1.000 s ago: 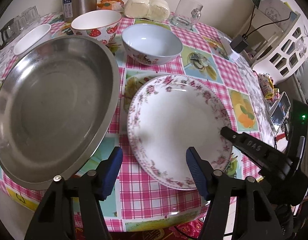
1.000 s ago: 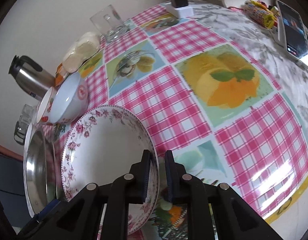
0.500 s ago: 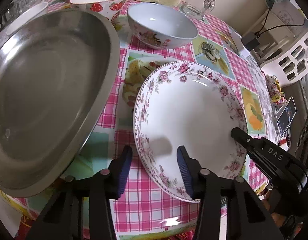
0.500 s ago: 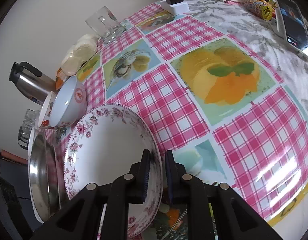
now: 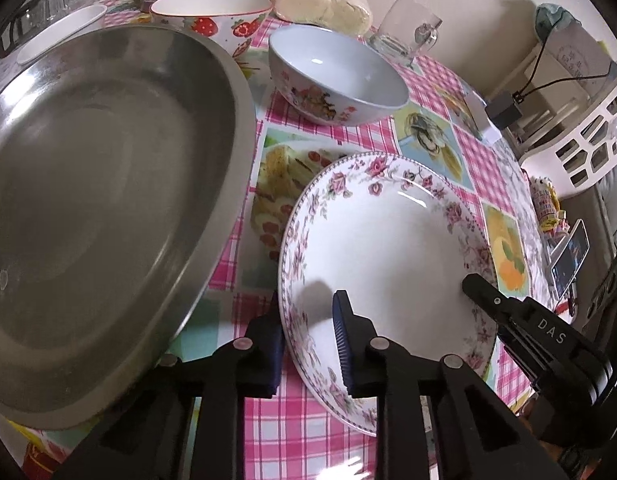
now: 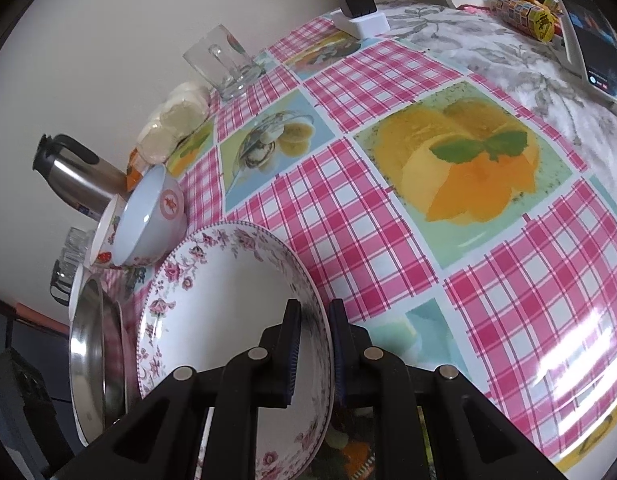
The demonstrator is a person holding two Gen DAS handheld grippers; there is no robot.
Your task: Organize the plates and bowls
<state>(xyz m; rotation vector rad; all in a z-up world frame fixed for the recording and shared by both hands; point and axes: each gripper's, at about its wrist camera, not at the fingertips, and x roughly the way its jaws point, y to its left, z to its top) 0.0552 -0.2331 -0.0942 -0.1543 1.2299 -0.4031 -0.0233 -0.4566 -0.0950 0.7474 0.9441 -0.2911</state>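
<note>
You are holding one flowered plate (image 5: 392, 248) from two sides, and it is the landmark for everything here: your left gripper (image 5: 308, 344) has just been closing and its blue pads now pinch the plate's near rim, one pad under the rim and one inside the dish, while your right gripper (image 6: 312, 344) is clamped across the opposite rim. The plate sits tilted over the checked tablecloth (image 6: 348, 216), its near edge seemingly raised (whether the far edge rests on the cloth is hard to tell). Just beside the plate stands a large steel basin (image 5: 100, 184), and beyond the plate's far edge a pale blue bowl (image 5: 336, 76) with a strawberry bowl (image 5: 212, 10) behind it; a glass mug (image 5: 408, 36) stands further back. The main risk is probably slip: glazed china held only at thin rims can slide out if your hands pull apart or twist against each other. Lifting unevenly could tip it toward the basin and knock that metal edge. Swinging it away from you might strike the blue bowl.
</note>
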